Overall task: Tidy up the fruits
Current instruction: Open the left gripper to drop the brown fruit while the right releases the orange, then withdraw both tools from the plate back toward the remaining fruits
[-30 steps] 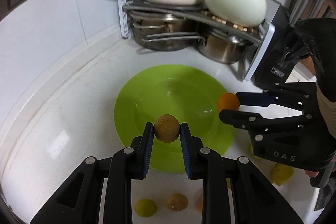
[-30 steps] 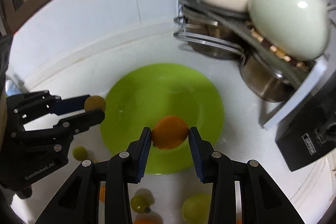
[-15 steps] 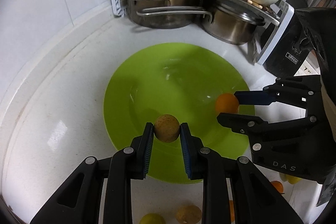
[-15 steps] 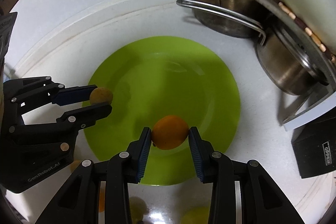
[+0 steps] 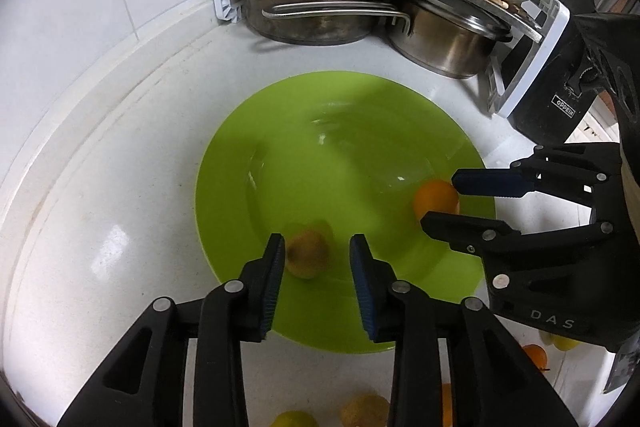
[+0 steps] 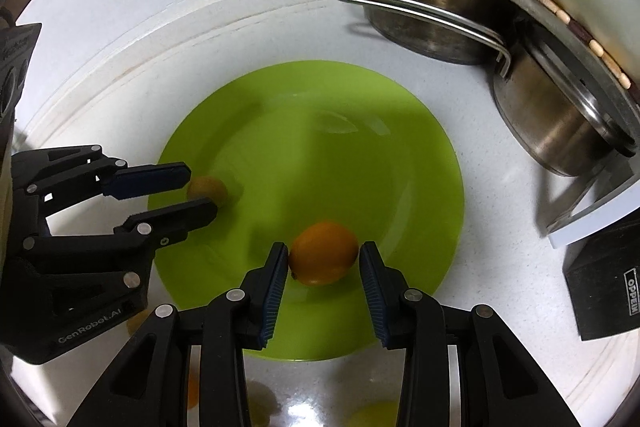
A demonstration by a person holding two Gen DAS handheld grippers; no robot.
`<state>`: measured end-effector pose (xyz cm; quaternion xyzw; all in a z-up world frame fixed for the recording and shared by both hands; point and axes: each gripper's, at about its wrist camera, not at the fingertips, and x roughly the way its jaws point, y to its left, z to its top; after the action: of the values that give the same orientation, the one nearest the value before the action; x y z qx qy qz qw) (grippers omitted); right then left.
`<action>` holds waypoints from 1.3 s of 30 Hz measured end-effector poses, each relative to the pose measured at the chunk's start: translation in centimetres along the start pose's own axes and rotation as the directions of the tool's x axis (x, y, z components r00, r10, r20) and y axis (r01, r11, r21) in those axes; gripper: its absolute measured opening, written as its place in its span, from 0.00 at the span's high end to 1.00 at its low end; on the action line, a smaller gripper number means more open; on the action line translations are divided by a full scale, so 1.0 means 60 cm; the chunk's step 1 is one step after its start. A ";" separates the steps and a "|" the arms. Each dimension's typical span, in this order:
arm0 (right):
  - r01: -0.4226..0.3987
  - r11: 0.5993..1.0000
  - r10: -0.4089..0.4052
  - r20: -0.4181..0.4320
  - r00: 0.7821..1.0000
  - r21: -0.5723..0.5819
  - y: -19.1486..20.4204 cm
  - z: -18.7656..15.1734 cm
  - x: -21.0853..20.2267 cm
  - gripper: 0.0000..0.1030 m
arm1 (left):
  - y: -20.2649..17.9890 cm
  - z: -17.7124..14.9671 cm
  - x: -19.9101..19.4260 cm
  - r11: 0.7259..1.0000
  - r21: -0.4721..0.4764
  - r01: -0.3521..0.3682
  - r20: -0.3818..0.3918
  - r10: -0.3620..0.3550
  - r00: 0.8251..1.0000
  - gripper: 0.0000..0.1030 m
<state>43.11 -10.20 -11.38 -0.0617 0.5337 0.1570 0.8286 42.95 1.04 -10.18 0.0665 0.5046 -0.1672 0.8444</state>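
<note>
Both claws are now standing open, having just let go: the left claw (image 5: 316, 263) is releasing the brown fruit (image 5: 307, 254) and the right claw (image 6: 323, 269) the orange (image 6: 323, 259) onto the green plate (image 6: 420, 155); more fruit is waiting on the bench (image 5: 120, 227).

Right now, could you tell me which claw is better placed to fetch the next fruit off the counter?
Left, marginally. Both claws, left and right, are open over the plate, but two loose fruits lie directly beneath the left one.
</note>
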 end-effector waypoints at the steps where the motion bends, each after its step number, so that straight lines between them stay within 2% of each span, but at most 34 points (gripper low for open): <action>1: -0.003 1.000 0.003 0.007 1.000 -0.001 0.001 -0.002 -0.005 0.62 | 0.001 -0.002 -0.004 1.000 0.001 0.000 0.004 0.000 1.000 0.66; 5: 0.003 1.000 -0.003 0.033 0.999 -0.001 0.003 -0.007 -0.023 0.62 | 0.001 -0.005 -0.024 1.000 0.004 -0.025 0.030 0.025 0.999 0.64; 11: 0.009 1.000 -0.011 0.102 0.995 0.020 0.008 -0.014 -0.067 0.62 | 0.001 -0.014 -0.080 0.997 -0.002 -0.075 0.109 0.075 0.991 0.59; 14: 0.010 1.000 -0.013 0.152 0.988 0.020 0.018 -0.020 -0.097 0.62 | -0.003 -0.022 -0.117 0.993 0.003 -0.117 0.161 0.115 0.980 0.55; 17: 0.016 1.000 -0.019 0.208 0.978 0.017 0.032 -0.028 -0.130 0.55 | -0.009 -0.035 -0.157 0.988 -0.002 -0.154 0.216 0.151 0.965 0.50; 23: 0.014 1.000 -0.016 0.297 0.955 0.009 0.062 -0.047 -0.186 0.53 | -0.015 -0.064 -0.228 0.983 -0.019 -0.185 0.302 0.182 0.936 0.43; 28: 0.023 1.000 -0.028 0.354 0.935 0.018 0.089 -0.068 -0.222 0.49 | -0.012 -0.090 -0.270 0.980 -0.035 -0.195 0.345 0.195 0.918 0.36; 32: 0.044 0.999 -0.050 0.394 0.918 0.025 0.112 -0.089 -0.242 0.40 | -0.009 -0.113 -0.296 0.978 -0.045 -0.202 0.370 0.204 0.906 0.32; 39: 0.077 0.996 -0.086 0.453 0.887 0.037 0.147 -0.131 -0.268 0.35 | -0.008 -0.165 -0.329 0.967 -0.047 -0.252 0.415 0.248 0.875 0.21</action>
<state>27.32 -7.12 0.42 -0.0382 0.3236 0.1274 0.9368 25.96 7.61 2.35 0.0976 0.2988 -0.0694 0.9468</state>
